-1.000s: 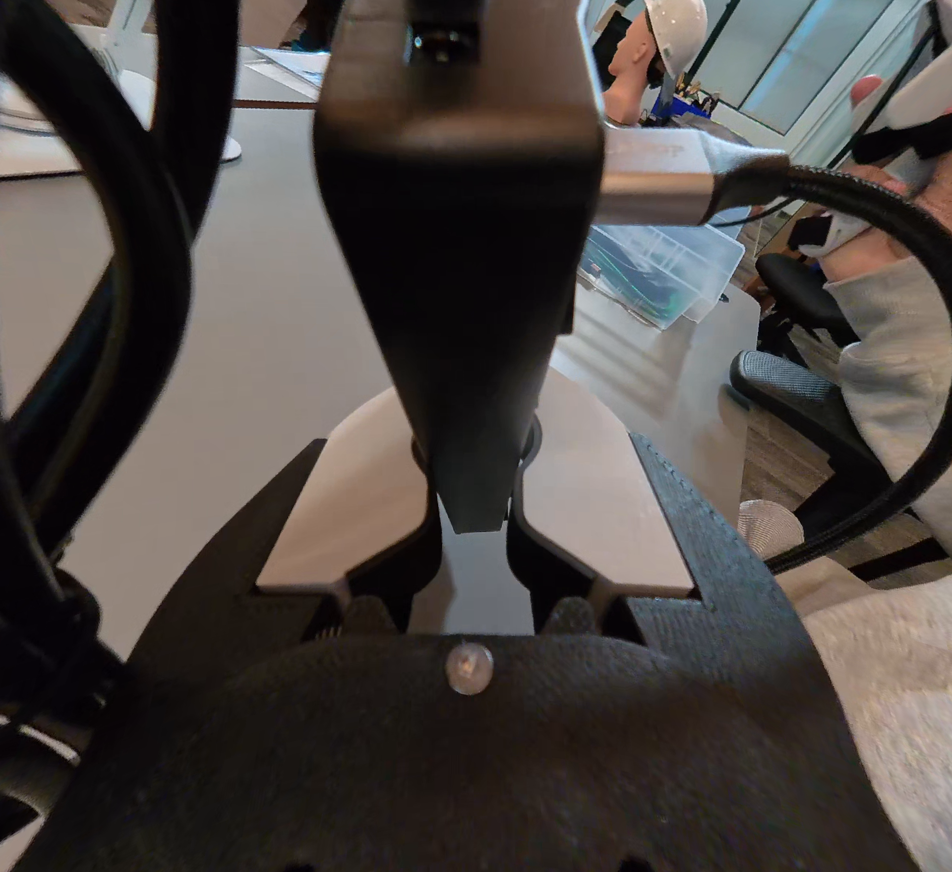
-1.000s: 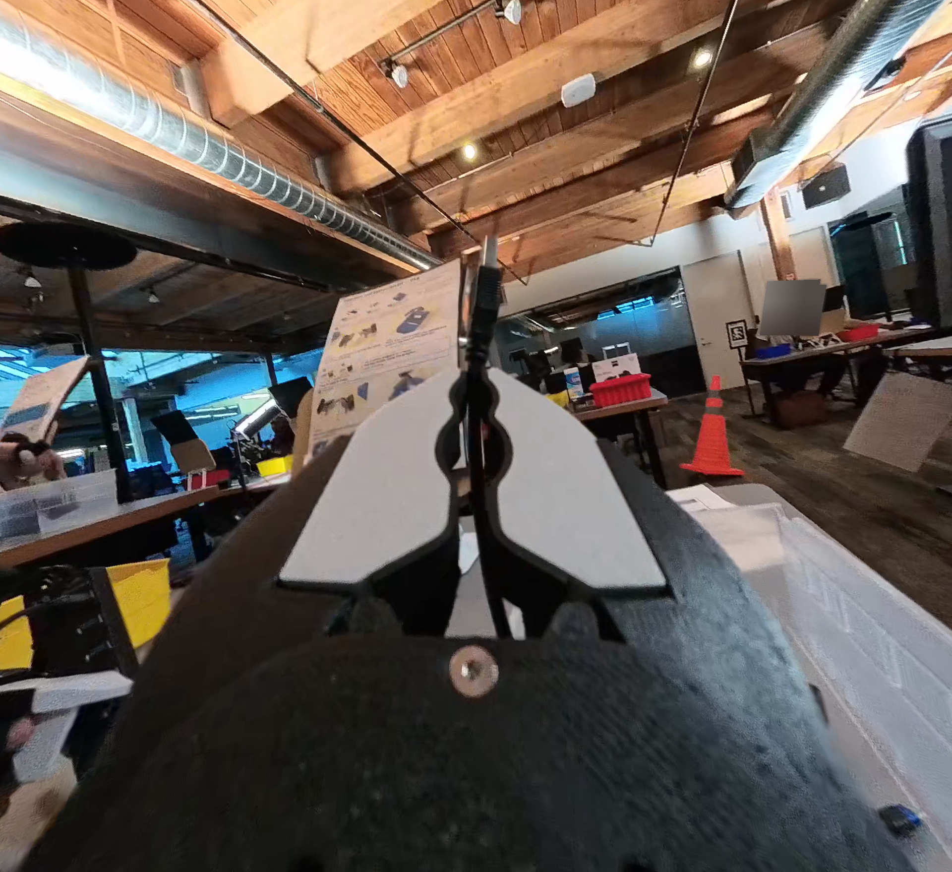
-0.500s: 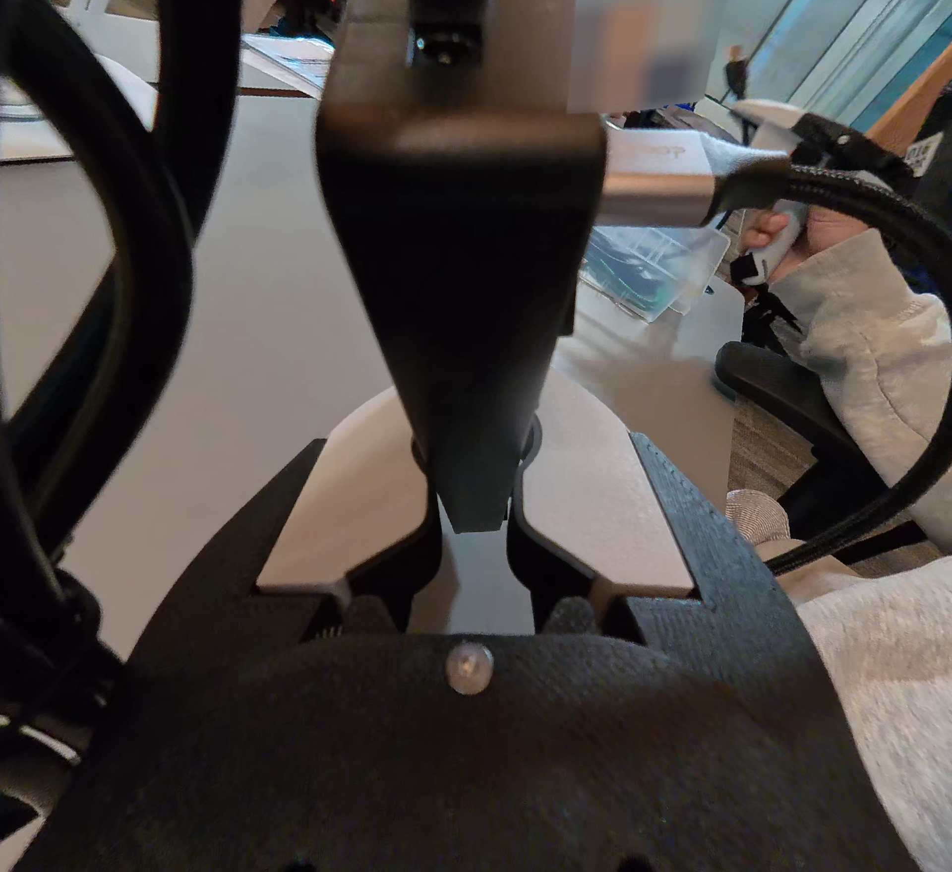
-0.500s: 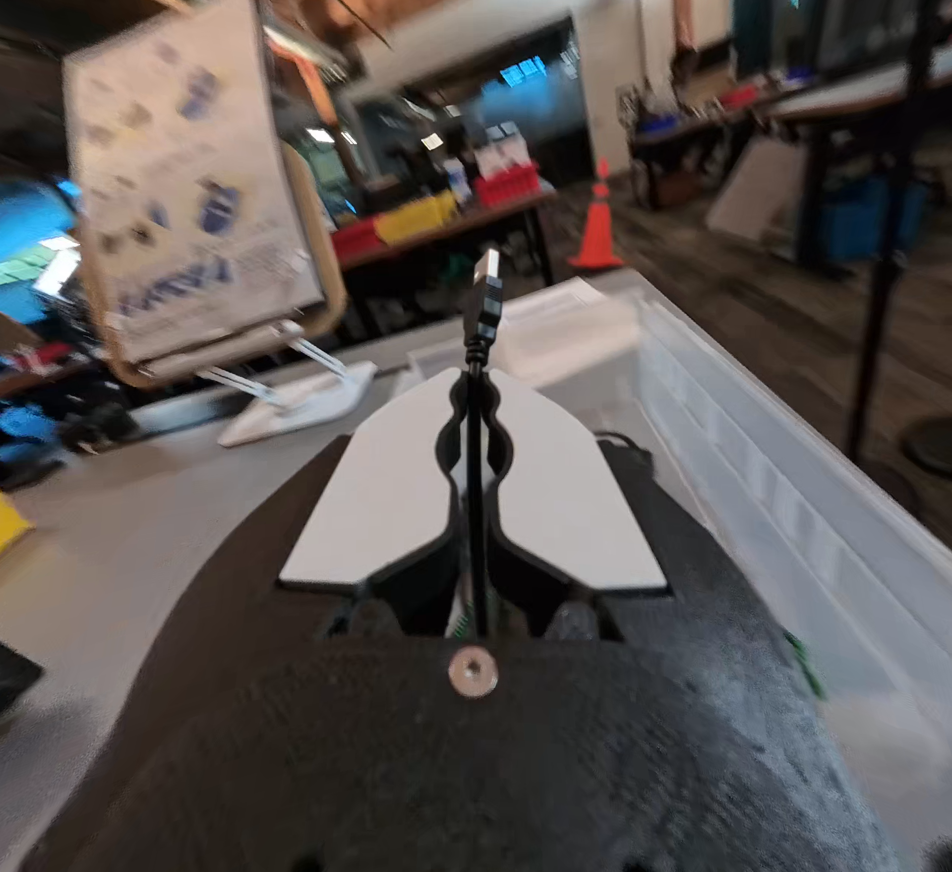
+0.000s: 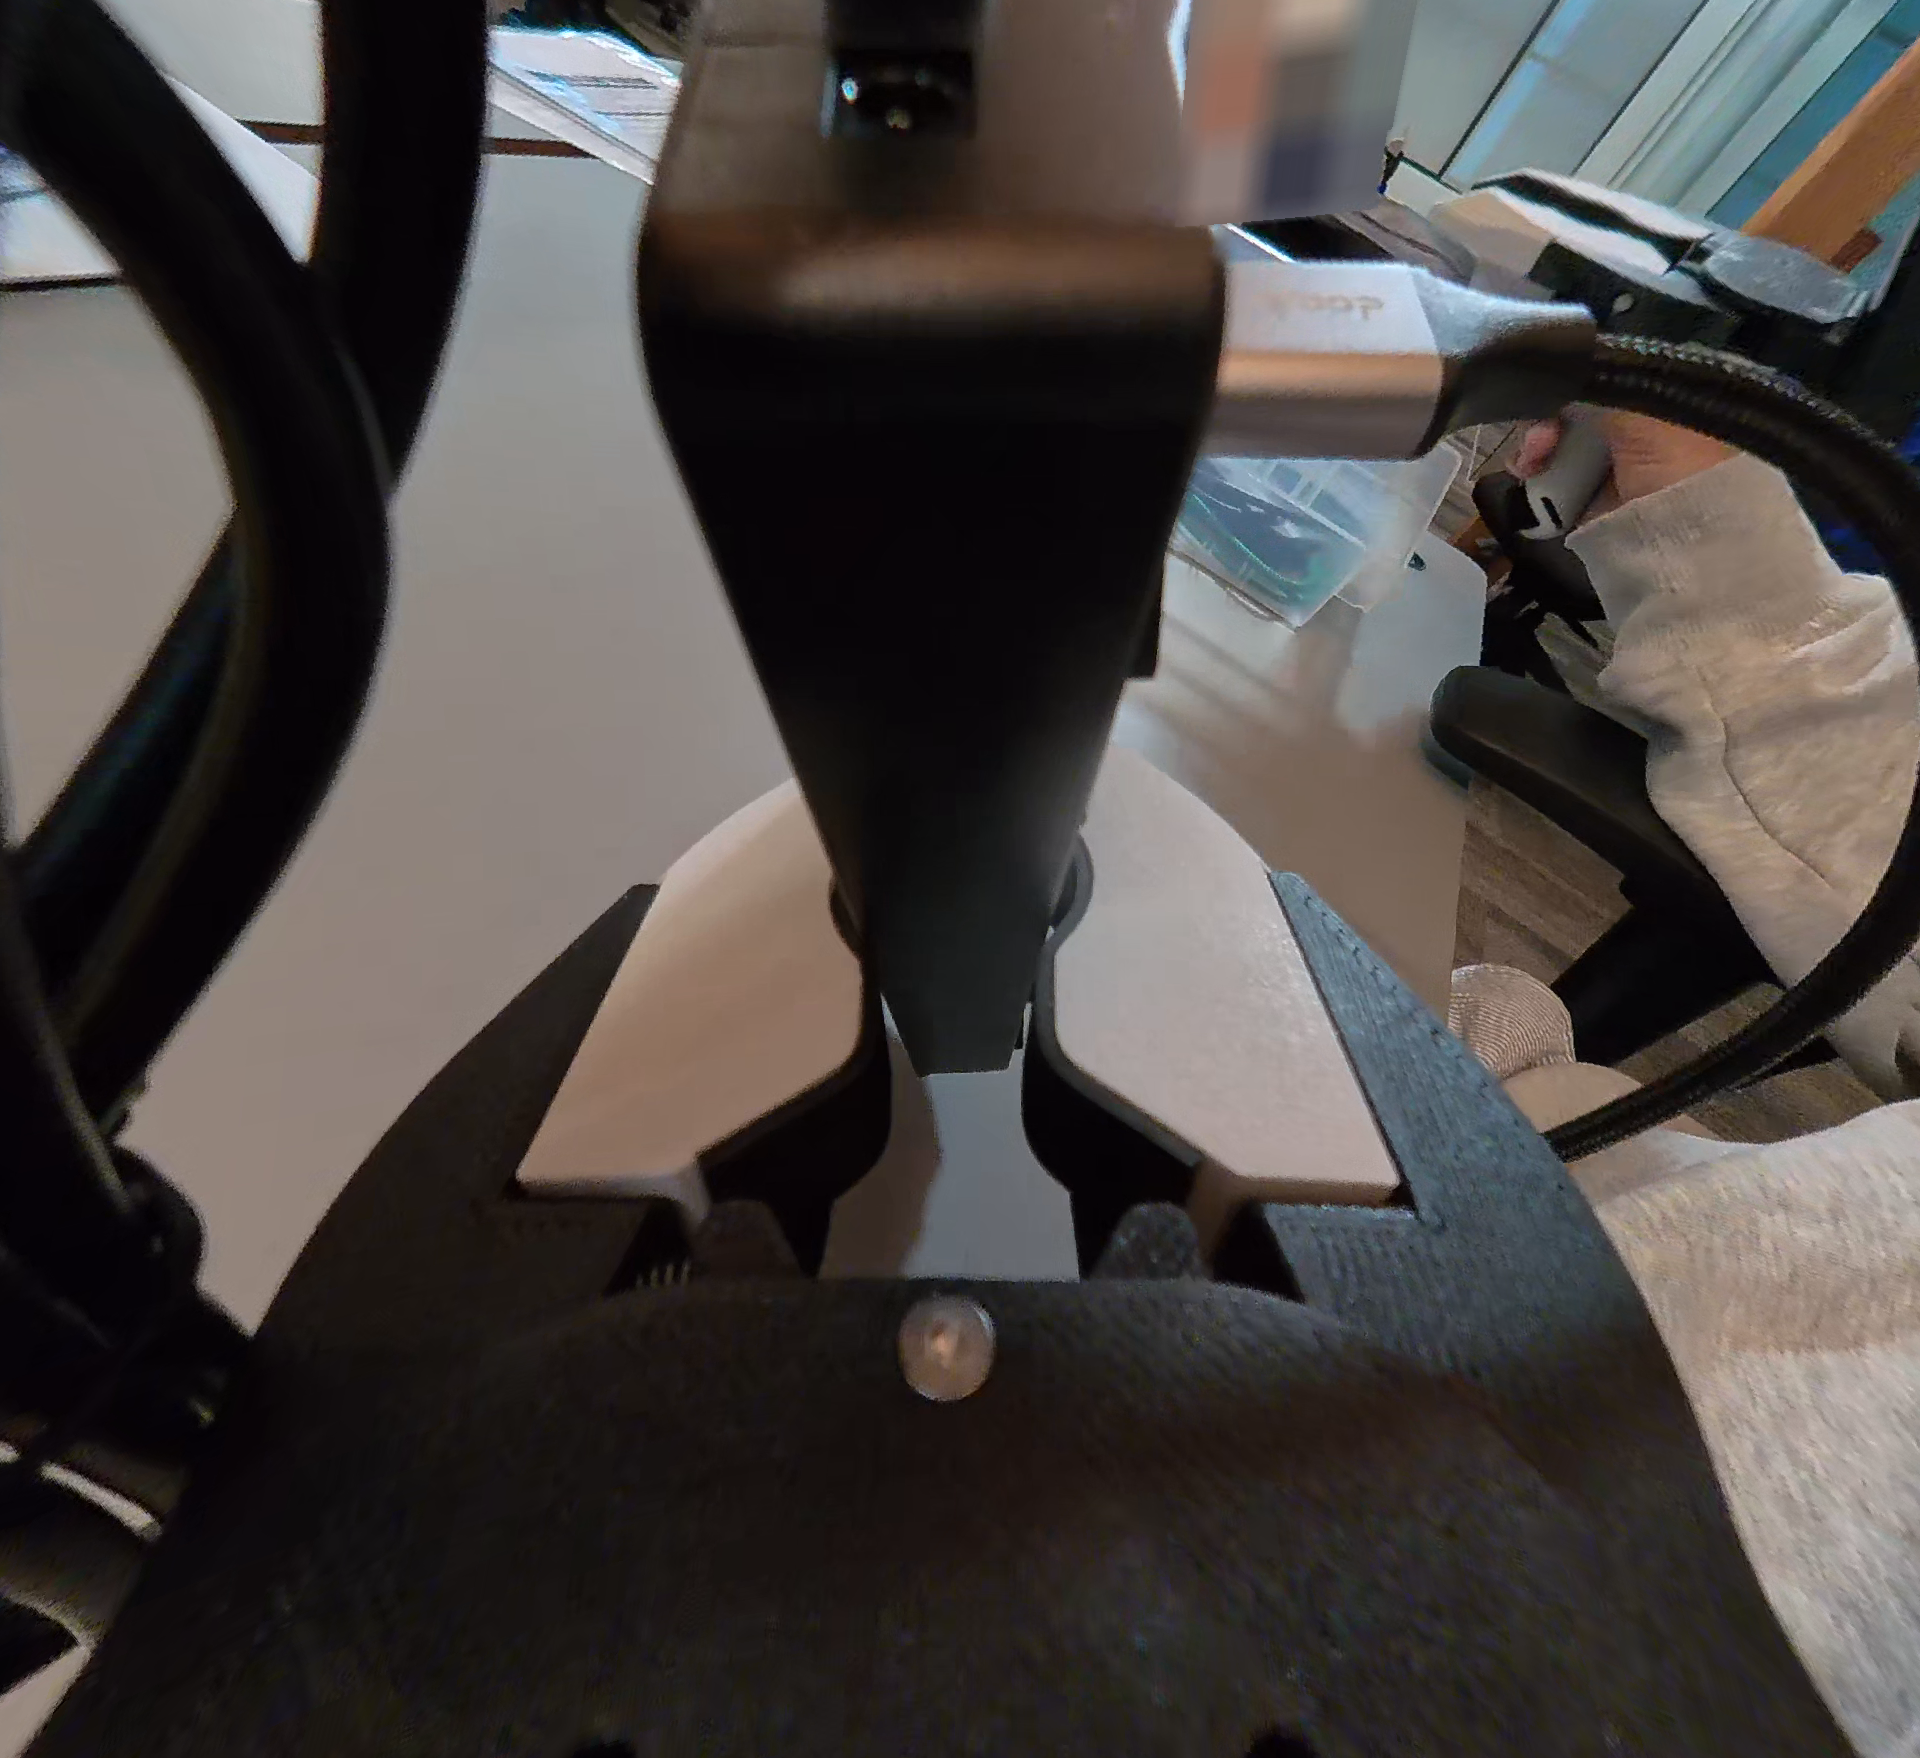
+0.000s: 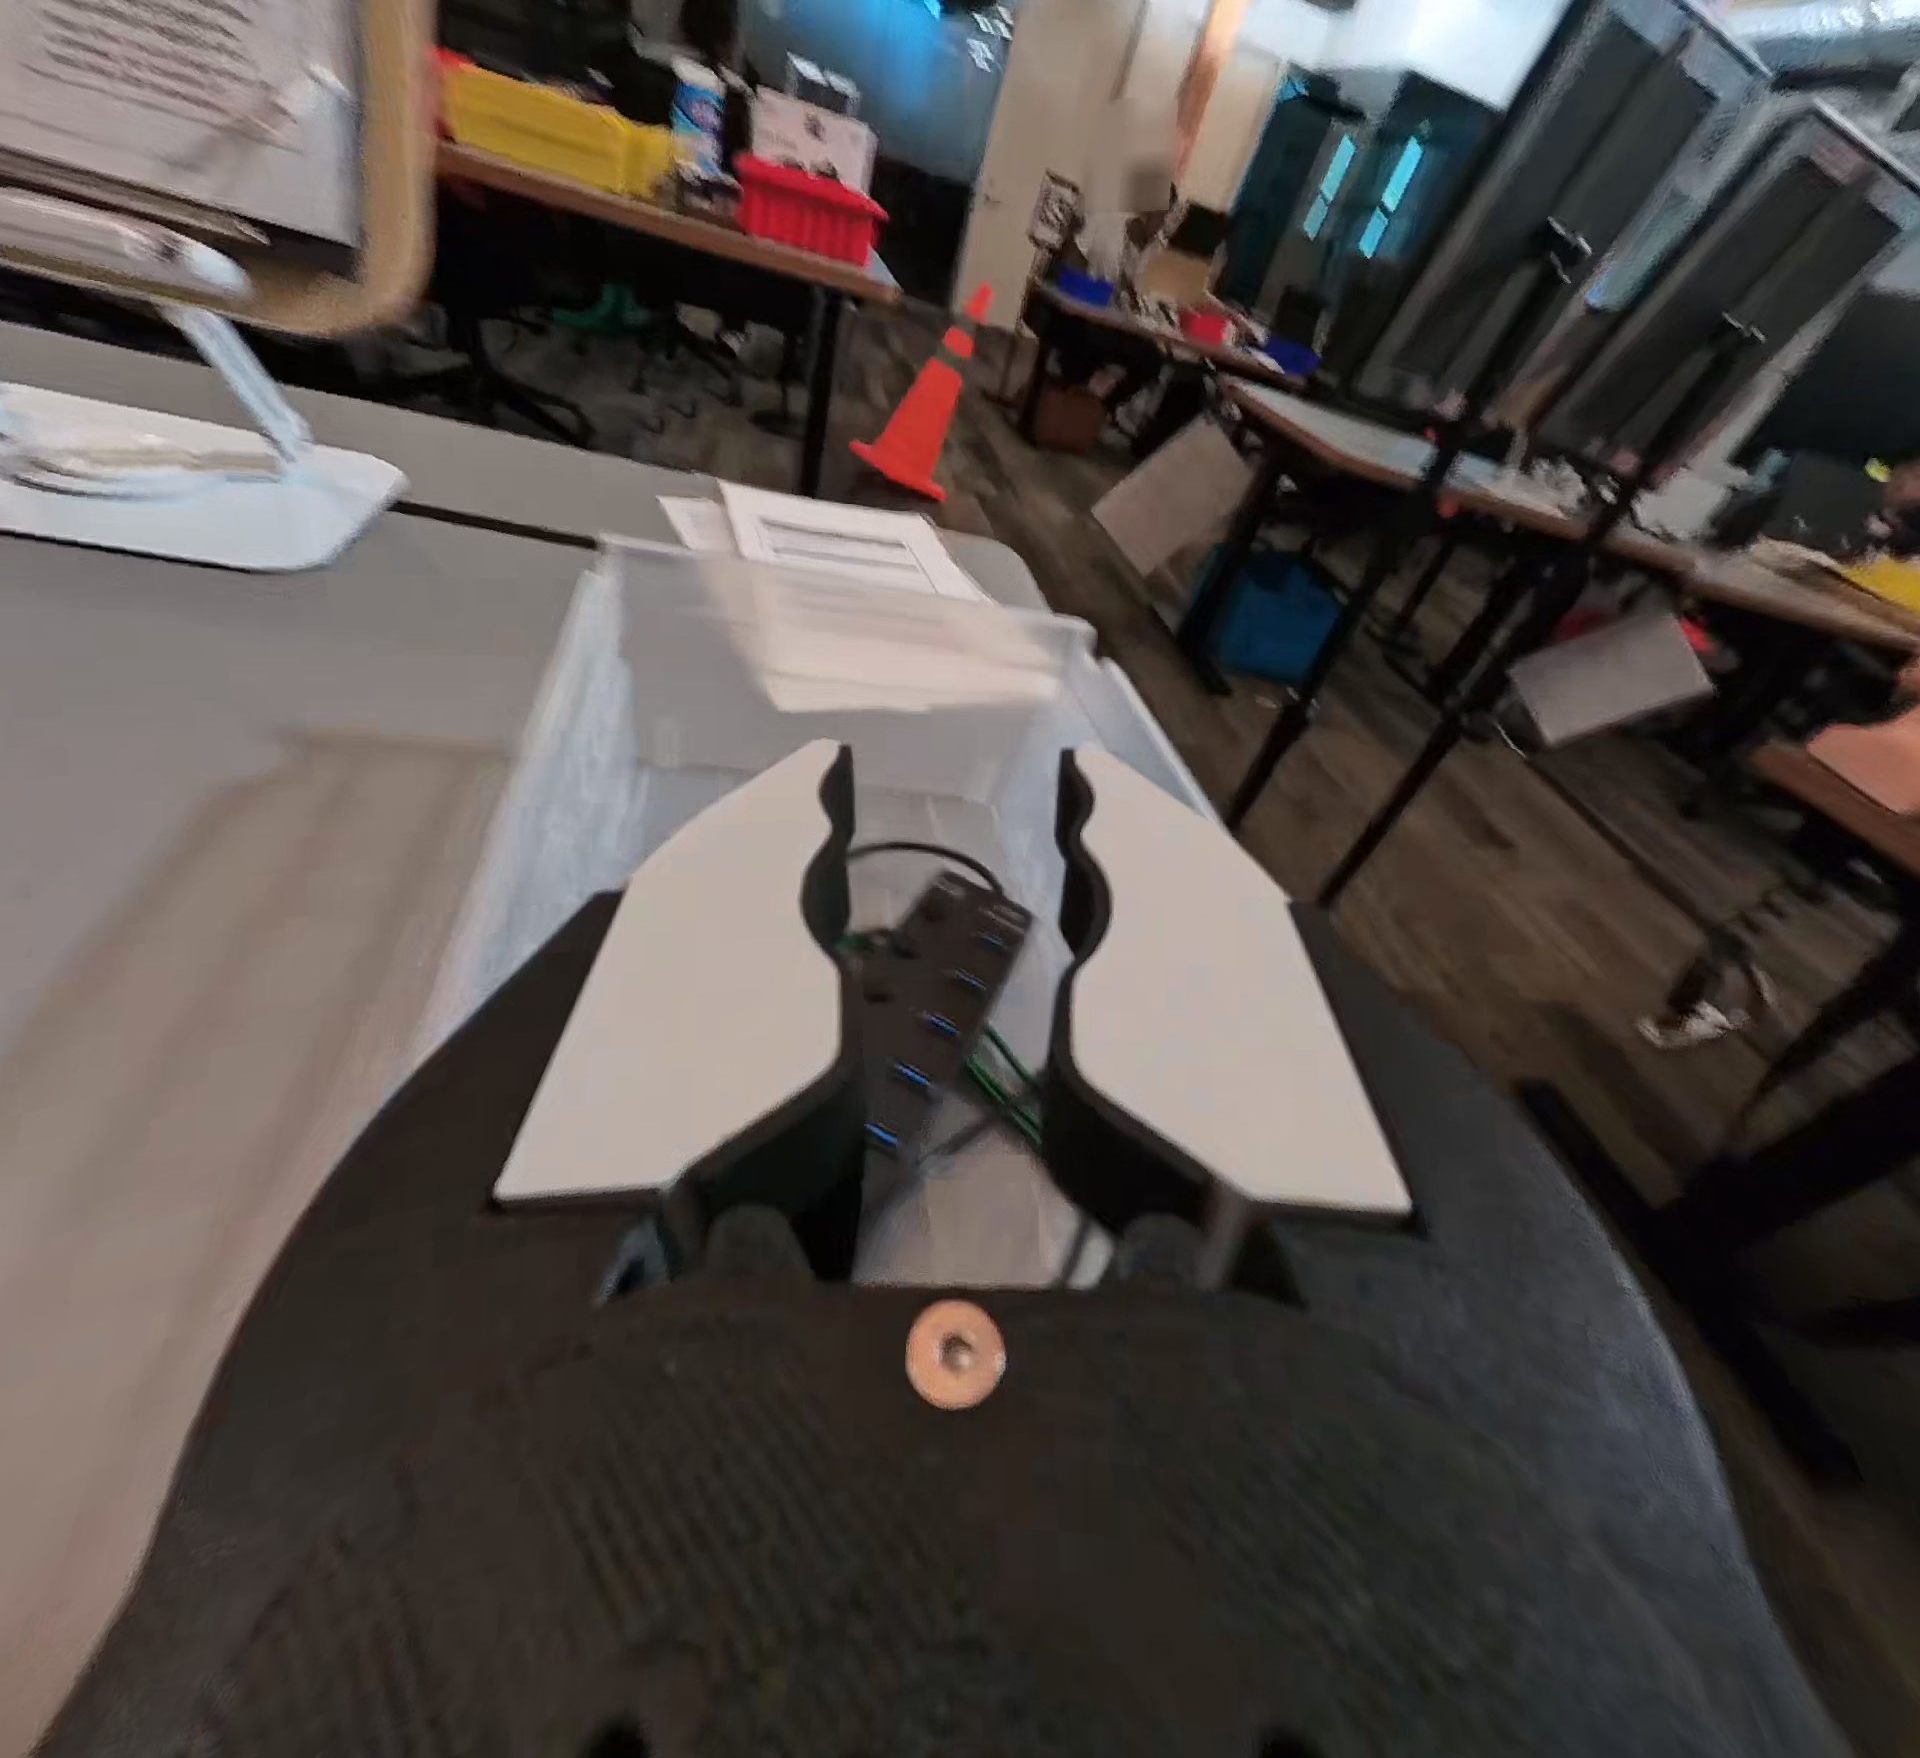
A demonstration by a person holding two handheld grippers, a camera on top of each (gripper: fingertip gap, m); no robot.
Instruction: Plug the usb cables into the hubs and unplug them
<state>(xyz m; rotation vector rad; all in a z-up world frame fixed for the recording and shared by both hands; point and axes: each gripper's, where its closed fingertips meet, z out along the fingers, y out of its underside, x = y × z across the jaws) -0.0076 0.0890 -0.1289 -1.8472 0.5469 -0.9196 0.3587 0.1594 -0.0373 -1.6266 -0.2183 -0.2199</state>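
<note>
left tongs [image 5: 951, 970] squeeze black hub [image 5: 925, 513] | right tongs [image 6: 954, 861] wide apart above clear bin [image 6: 582, 721] | grey table [image 6: 208, 669] | busy workshop

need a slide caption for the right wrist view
Right gripper, jaws open and empty, above a clear bin holding a black USB hub.
</note>
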